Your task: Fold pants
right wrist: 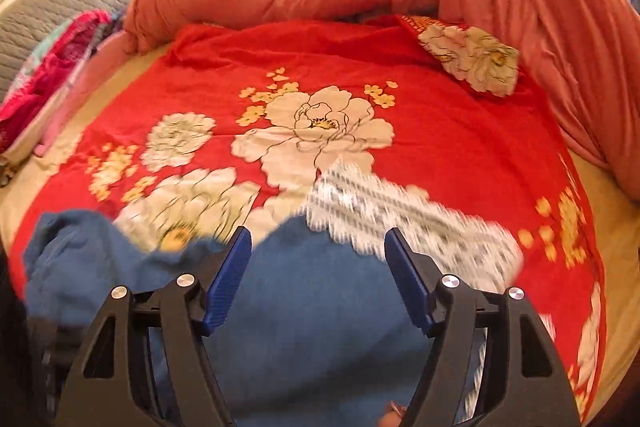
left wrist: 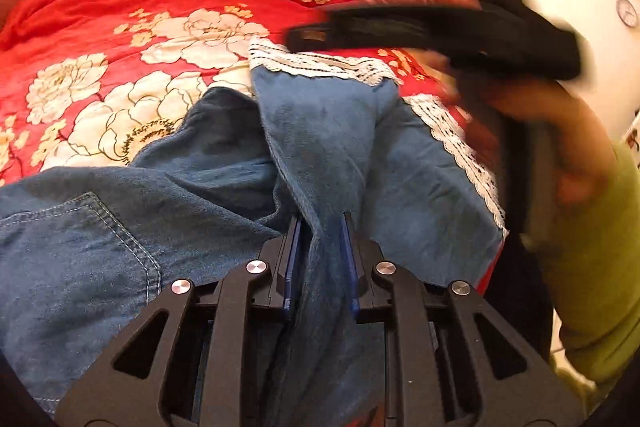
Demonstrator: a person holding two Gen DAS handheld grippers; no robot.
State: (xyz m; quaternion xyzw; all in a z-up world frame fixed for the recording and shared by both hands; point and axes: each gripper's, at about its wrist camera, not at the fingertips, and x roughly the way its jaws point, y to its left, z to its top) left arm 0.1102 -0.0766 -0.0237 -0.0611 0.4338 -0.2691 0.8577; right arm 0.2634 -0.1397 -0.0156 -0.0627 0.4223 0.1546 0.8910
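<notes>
Gripping a bunched fold of the denim pants (left wrist: 224, 195), left gripper (left wrist: 320, 223) is clenched on fabric. Right gripper (right wrist: 318, 247) spread wide w/ nothing between, above lace hem (right wrist: 400, 223) on floral bedspread (right wrist: 440, 131).

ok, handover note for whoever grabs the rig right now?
Left gripper: shut on a bunched fold of the blue denim pants with white lace hems.
Right gripper: open, holding nothing, above the blue cloth near a lace hem.
Pants lie crumpled on the red floral bedsheet, back pocket showing at left.
Done: one grasp only; no neat fold visible.
Left: spread flat, align legs, fold.
</notes>
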